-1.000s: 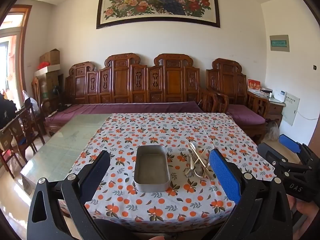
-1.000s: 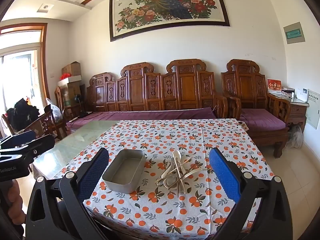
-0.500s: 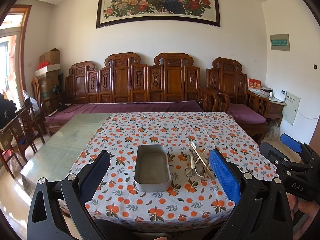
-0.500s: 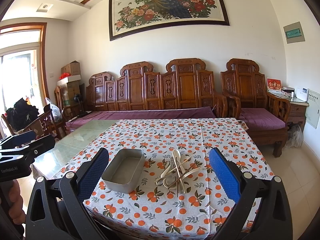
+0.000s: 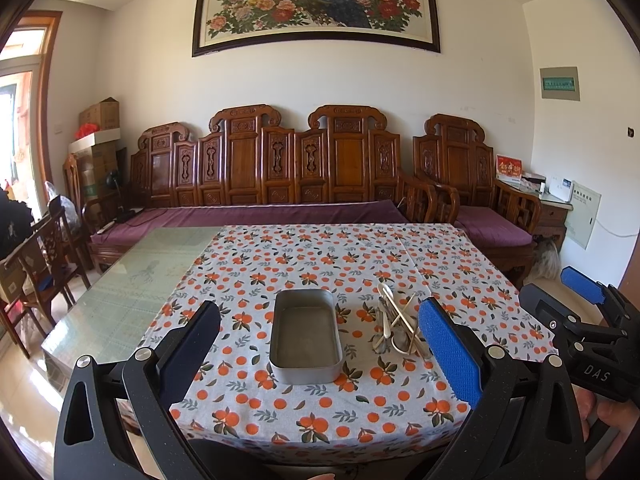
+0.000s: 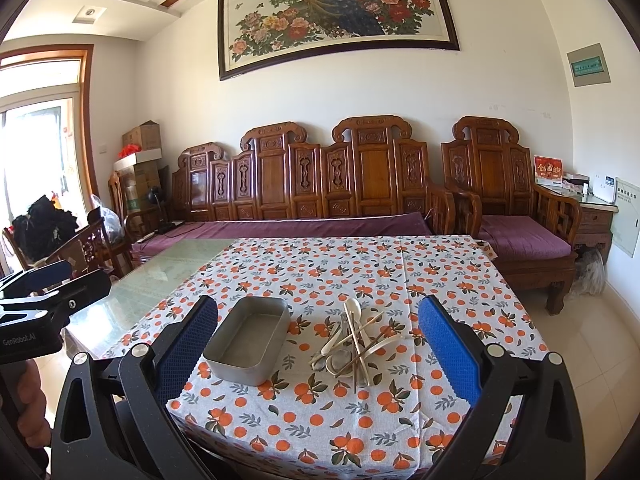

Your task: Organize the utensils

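Utensils (image 6: 352,342) lie in a tangled heap ahead of your right gripper (image 6: 318,354), between its spread fingers: pale spoons, thin wooden chopsticks and some shiny metal pieces crossing one another. Just left of the heap sits a rectangular metal tray (image 6: 248,338), dull grey with rounded corners, centred ahead of your left gripper (image 5: 320,360), whose blue-padded fingers also stand wide apart. Both rest on an orange-printed tablecloth (image 6: 360,276).
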Demonstrator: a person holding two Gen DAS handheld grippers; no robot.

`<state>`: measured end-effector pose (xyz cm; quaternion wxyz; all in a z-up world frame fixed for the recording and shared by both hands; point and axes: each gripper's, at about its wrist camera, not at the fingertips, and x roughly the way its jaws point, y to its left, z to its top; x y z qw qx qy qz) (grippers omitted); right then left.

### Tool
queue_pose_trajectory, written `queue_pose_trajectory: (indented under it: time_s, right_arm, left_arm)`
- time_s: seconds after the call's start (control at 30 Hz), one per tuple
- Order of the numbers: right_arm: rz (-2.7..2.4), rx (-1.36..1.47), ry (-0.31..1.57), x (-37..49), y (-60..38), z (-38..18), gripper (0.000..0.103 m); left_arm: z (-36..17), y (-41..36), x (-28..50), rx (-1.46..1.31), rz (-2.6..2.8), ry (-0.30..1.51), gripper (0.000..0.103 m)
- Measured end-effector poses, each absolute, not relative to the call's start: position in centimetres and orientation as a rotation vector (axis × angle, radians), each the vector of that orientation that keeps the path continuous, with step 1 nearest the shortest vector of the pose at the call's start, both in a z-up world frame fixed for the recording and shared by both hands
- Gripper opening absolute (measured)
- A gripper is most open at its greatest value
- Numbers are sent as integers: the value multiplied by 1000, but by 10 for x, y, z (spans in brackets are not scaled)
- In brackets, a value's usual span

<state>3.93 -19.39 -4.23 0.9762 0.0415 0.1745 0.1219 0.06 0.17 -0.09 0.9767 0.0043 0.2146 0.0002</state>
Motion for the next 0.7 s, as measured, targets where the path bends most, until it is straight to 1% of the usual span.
queue_pose_trajectory:
  time_s: [0.7]
  right_arm:
    - [246,85,352,41,-194,-45,100]
  left_arm:
    - [-5,5,5,8,-2,430,96]
